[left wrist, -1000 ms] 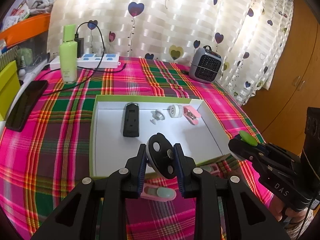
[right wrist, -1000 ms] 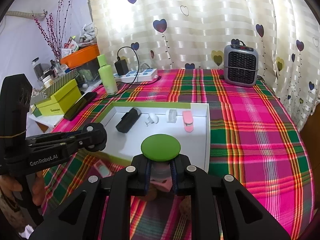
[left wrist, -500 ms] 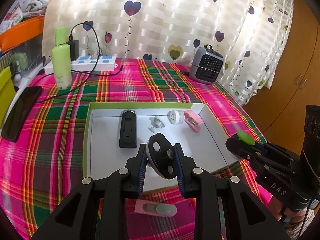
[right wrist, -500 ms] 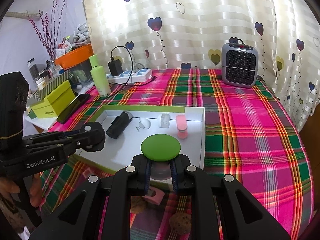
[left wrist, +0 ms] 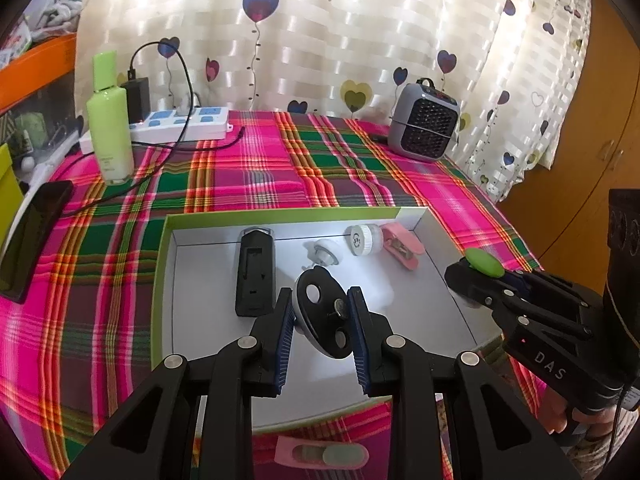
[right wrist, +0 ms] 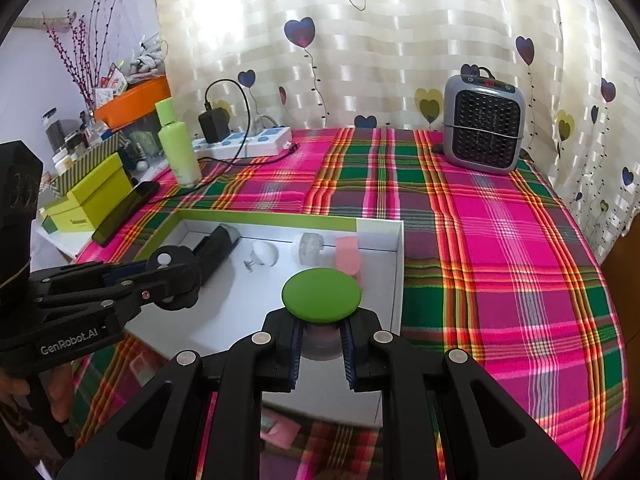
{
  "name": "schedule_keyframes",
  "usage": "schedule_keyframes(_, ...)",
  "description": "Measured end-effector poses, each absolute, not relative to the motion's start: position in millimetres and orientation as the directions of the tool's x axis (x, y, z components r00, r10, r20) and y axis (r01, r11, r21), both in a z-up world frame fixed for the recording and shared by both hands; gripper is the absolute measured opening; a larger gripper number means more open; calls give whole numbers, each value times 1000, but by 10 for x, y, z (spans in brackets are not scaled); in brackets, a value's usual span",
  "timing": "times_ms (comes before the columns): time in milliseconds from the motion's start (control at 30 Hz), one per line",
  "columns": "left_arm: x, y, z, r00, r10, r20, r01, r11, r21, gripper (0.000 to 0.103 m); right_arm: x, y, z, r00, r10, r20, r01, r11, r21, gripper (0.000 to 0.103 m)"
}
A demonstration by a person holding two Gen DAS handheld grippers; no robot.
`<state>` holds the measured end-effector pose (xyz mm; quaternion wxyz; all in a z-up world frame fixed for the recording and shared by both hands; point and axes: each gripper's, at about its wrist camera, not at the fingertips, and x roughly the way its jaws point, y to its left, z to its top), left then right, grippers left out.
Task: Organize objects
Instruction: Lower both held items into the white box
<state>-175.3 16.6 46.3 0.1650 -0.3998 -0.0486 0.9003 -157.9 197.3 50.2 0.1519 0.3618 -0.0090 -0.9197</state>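
Stuff hidden first: the black oval disc with round holes [left wrist: 325, 314] is clamped edge-on in the left gripper [left wrist: 320, 322], so its lower rim is covered by the blue finger pads [left wrist: 285, 334]. Right gripper [right wrist: 320, 344] is pinched on the stem under a round green-topped cap [right wrist: 321, 295] — can't make out the stem itself, the cap hides it.

Both are held over the shallow white box with lime-green rim [left wrist: 158, 276], left one mid-box, right one near the box's right wall [right wrist: 397, 276]. Disc's long axis runs from far-left to near-right, flat face twd the camera; green top faces up.

In the box along the far wall: black rectangular clip-like block [left wrist: 255, 276] lengthwise front-to-back, small white knob [left wrist: 326, 252], white round cap [left wrist: 362, 235], pink clip [left wrist: 402, 245]. Plenty of bare white floor on the near half.

Outside, by the near edge on the pink-green plaid cloth [right wrist: 500, 240], lies a pink flat piece w/ pale green insert [left wrist: 322, 452] — partly cut off by the gripper arms.
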Motion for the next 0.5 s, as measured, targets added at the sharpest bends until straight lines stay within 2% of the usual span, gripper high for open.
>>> schedule_keyframes(500, -2003, 252, 342, -597, 338, -728, -253, -940, -229, 24, -1895, 1951, 338, -654, -283, -701, 284, -951, 120, 18)
